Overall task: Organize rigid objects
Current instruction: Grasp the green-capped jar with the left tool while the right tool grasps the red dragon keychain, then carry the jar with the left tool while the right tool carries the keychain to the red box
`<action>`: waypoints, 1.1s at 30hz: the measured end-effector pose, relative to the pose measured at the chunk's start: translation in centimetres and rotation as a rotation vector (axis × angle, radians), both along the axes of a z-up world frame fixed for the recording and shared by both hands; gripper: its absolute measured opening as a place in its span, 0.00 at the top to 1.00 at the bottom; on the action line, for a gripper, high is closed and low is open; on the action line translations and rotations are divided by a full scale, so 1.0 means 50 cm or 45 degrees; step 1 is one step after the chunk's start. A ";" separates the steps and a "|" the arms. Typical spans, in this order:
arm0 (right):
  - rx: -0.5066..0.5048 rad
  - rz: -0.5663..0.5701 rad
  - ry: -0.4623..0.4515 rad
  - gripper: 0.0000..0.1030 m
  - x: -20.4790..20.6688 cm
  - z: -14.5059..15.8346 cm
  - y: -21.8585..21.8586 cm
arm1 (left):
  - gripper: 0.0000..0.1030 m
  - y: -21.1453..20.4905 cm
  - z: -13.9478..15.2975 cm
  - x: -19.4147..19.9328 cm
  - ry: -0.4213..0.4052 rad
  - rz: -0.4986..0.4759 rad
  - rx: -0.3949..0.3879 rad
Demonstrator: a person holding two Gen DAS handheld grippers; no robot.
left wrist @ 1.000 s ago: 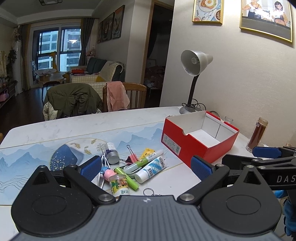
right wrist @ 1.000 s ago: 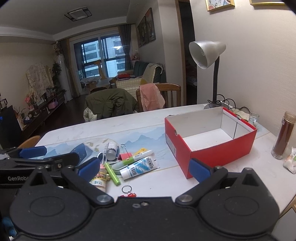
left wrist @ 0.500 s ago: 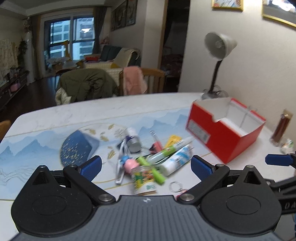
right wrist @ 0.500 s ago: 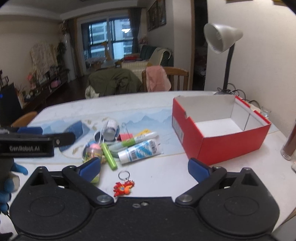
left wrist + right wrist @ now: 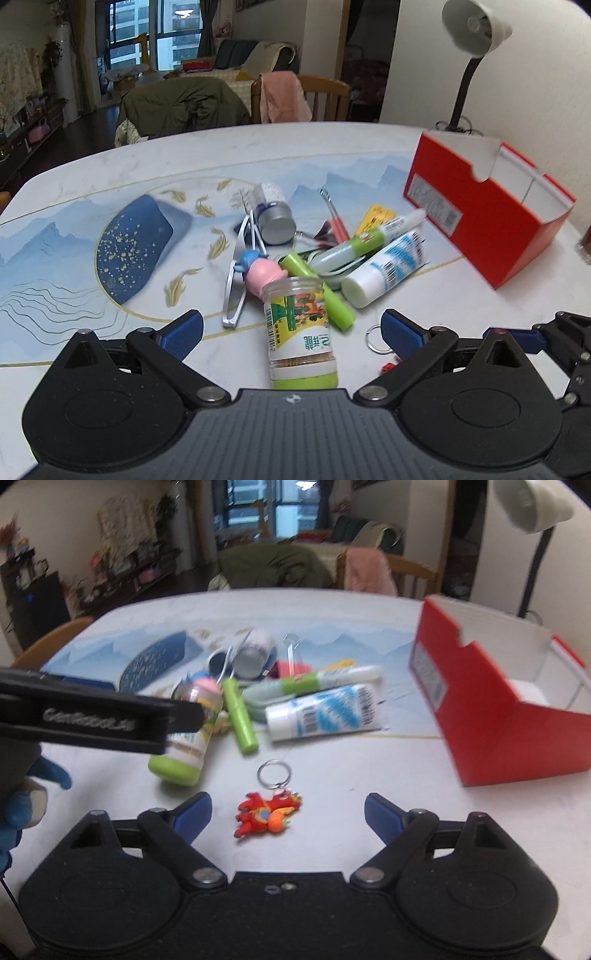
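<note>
A pile of small items lies on the table: a clear jar with a green lid [image 5: 301, 332], a green marker [image 5: 317, 291], a white and blue tube [image 5: 388, 269], a glue pen [image 5: 369, 240], a silver-capped bottle [image 5: 273, 214] and a pink figure [image 5: 260, 273]. My left gripper [image 5: 291, 332] is open, its pads either side of the jar. A red keychain figure [image 5: 267, 812] lies between the pads of my open right gripper [image 5: 288, 810]. An open red box [image 5: 498, 698] stands to the right.
A desk lamp [image 5: 472, 44] stands behind the box by the wall. A brown bottle [image 5: 583, 247] is at the far right edge. Chairs with clothes [image 5: 288, 96] stand beyond the table. The left gripper's side [image 5: 96, 716] crosses the right wrist view.
Both grippers have dropped and moved forward toward the pile. The jar now lies between my left pads and the keychain between my right pads. Both stay open.
</note>
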State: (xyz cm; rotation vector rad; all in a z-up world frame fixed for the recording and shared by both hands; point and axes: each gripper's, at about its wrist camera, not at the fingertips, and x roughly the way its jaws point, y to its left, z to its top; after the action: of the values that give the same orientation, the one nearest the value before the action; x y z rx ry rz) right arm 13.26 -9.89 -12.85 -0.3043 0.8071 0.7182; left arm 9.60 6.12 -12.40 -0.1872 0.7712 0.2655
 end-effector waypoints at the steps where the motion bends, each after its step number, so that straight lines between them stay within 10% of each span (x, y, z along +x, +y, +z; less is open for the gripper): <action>1: -0.011 0.011 0.011 0.16 0.004 -0.010 0.005 | 0.01 -0.001 -0.007 0.006 0.008 0.004 -0.001; 13: -0.054 0.078 0.055 0.28 0.032 -0.061 0.041 | 0.11 -0.011 -0.049 0.028 0.066 0.018 -0.006; 25: -0.074 0.085 0.010 0.56 0.031 -0.058 0.036 | 0.55 -0.016 -0.056 0.025 0.072 0.017 -0.026; 33: -0.055 0.079 0.019 0.64 0.030 -0.046 0.016 | 0.57 -0.023 -0.052 0.024 0.109 0.034 -0.009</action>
State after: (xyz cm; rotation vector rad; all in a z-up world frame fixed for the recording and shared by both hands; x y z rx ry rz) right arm 14.74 -9.08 -15.13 -0.3647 0.8310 0.7624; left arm 10.81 4.94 -14.98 -0.1937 0.8550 0.2974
